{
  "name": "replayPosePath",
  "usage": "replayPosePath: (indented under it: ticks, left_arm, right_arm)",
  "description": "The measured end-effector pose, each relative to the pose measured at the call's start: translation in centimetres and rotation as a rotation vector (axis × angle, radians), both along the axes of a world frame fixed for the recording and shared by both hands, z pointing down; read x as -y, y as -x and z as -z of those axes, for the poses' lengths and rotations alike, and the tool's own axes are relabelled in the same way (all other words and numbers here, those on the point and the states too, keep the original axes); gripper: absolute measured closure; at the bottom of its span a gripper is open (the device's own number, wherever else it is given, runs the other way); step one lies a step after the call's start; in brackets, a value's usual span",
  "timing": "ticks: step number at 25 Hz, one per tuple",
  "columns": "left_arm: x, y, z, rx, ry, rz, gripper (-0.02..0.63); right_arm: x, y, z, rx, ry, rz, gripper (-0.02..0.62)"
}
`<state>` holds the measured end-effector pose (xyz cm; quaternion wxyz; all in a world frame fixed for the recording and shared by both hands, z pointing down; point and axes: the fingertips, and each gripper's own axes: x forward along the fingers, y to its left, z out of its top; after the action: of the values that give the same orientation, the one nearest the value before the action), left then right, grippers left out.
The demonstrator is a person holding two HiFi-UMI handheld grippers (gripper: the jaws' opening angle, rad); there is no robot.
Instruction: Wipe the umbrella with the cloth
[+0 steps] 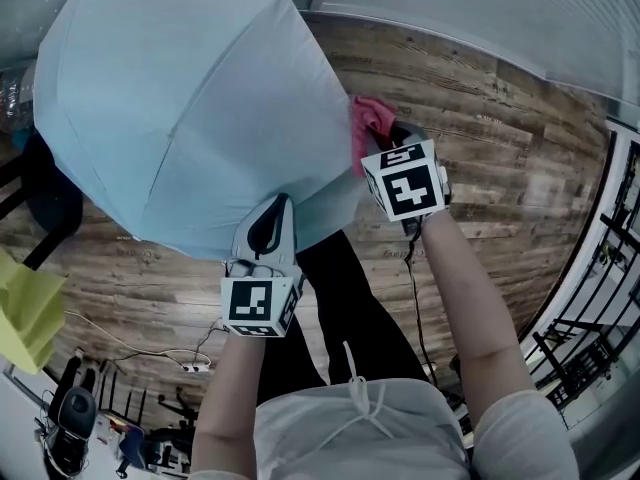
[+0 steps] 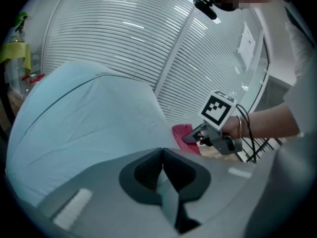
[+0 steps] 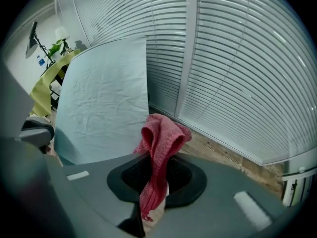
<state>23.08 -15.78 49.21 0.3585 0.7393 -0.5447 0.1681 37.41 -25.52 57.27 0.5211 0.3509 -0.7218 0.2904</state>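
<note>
An open light-blue umbrella (image 1: 170, 88) fills the upper left of the head view. My left gripper (image 1: 274, 213) is shut on the canopy's near edge, and a strip of blue fabric (image 2: 166, 190) shows between its jaws (image 2: 162, 156). A pink-red cloth (image 1: 370, 118) sticks out of my right gripper (image 1: 398, 136), which is shut on it. The cloth touches the umbrella's right edge. In the right gripper view the cloth (image 3: 161, 138) stands up from the jaws (image 3: 157, 165) in front of a blue umbrella panel (image 3: 104, 98). From the left gripper view I see the right gripper (image 2: 210, 135) with the cloth (image 2: 184, 133) beside the canopy (image 2: 84, 118).
A wooden plank floor (image 1: 500, 138) lies below. White window blinds (image 3: 237, 68) stand behind the umbrella. A yellow-green sheet (image 1: 25, 303) and dark chair (image 1: 45, 208) sit at the left. Cables and a power strip (image 1: 190, 365) lie on the floor. A black railing (image 1: 600, 298) runs at the right.
</note>
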Motion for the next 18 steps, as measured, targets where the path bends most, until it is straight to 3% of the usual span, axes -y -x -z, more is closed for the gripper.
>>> replayPosePath:
  ticks: [11,14,18]
  left_arm:
    - [-4.5,0.6,1.5,-0.042,-0.035,-0.081,0.598]
    - [-6.4,2.7,3.0,-0.044,-0.062,-0.089,0.598]
    - [-10.3,7.6,3.7,-0.023,-0.067,-0.097,0.598]
  right_arm:
    - [-4.4,-2.5,3.8,-0.127,-0.065,-0.067,0.535]
    - [-7.0,-0.8,5.7,-0.125,-0.088,-0.088,0.534]
    - [-11.6,4.8,8.1,-0.056,-0.1,-0.11,0.534]
